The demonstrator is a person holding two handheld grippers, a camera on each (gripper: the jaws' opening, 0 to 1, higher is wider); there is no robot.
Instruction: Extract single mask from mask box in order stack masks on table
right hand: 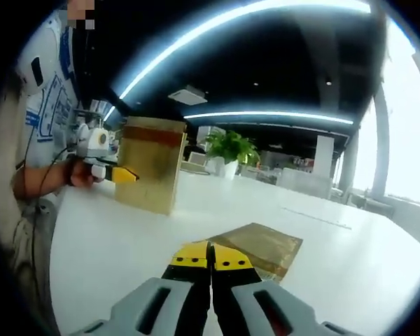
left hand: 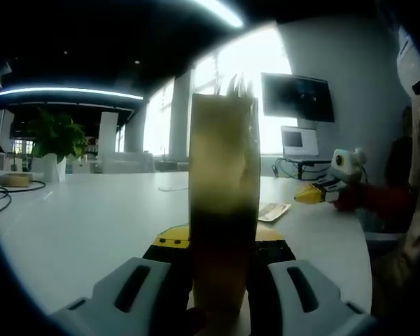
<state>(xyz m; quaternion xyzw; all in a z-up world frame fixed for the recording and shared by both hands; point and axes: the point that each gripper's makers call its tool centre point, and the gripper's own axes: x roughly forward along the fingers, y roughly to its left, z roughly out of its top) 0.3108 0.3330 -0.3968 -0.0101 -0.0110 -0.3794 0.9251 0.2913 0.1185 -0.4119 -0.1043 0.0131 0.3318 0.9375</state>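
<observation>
Wide white counter (right hand: 350, 259) across lower half of both views, largely bare. Potted plant (right hand: 231, 148) at centre back of right gripper view, upper left in left gripper view. Wall monitor (left hand: 297, 96) at upper right of left gripper view.

Mask box (right hand: 150, 164), tan cardboard, upright at centre left of right gripper view; looms edge-on through centre of left gripper view. Left tongs (left hand: 217, 290) pinching mask box between yellow-tipped jaws, bottom centre. Flat packaged mask (right hand: 262, 246) lying on counter just beyond right tongs (right hand: 211, 260), lower centre. Right tongs pressed together, nothing visible between jaws.

Judged stage: one mask out and laid down; further extraction pending. Risks: box slipping or tipping from narrow edge grip; several masks dragged out together if opening snags; next mask laid askew, spoiling stack
</observation>
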